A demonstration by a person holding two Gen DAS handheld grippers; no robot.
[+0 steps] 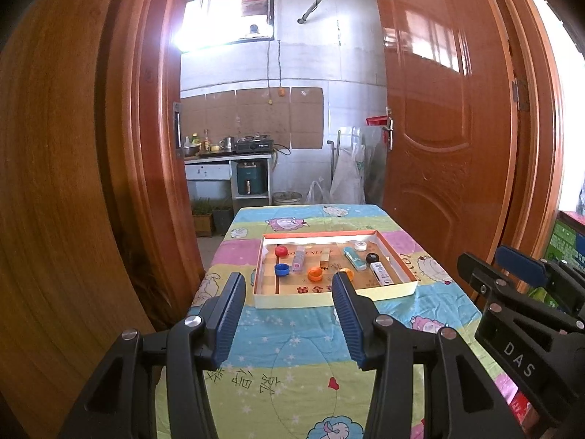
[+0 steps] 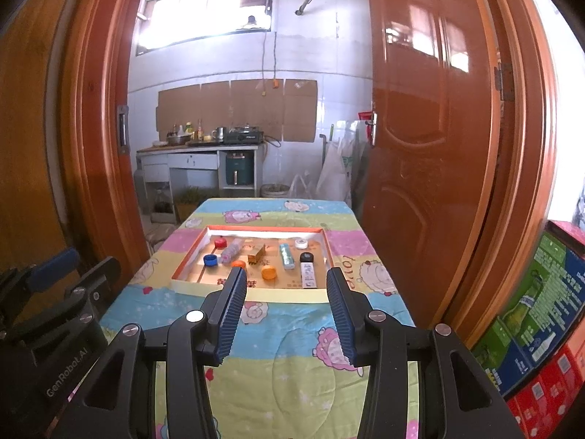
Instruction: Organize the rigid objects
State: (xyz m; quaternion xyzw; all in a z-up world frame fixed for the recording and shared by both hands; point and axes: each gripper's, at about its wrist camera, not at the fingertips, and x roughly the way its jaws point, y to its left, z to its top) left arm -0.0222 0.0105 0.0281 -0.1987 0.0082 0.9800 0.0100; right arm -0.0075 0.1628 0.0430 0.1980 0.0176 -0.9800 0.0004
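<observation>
A shallow cardboard tray (image 1: 329, 297) (image 2: 285, 297) with an orange rim lies on the cartoon-print tablecloth (image 1: 292, 358). It holds several small items. On the left are a red cap (image 2: 219, 243), a blue cap (image 2: 210, 259) and a clear bottle (image 2: 232, 250). In the middle are two orange caps (image 2: 268, 272) and a gold piece (image 2: 257, 254). On the right are a teal tube (image 2: 287, 256), a white cap (image 2: 301, 244), a black cap (image 2: 306, 257) and a white tube (image 2: 308, 274). My left gripper (image 1: 288, 280) and right gripper (image 2: 286, 277) hover side by side short of the tray, both open and empty.
An open brown door (image 1: 446, 139) stands close to the table's right side, and a door frame (image 1: 146, 146) rises on the left. Stacked printed cartons (image 2: 541, 311) sit at the right. A kitchen counter (image 2: 197, 150) lies beyond the table's far end.
</observation>
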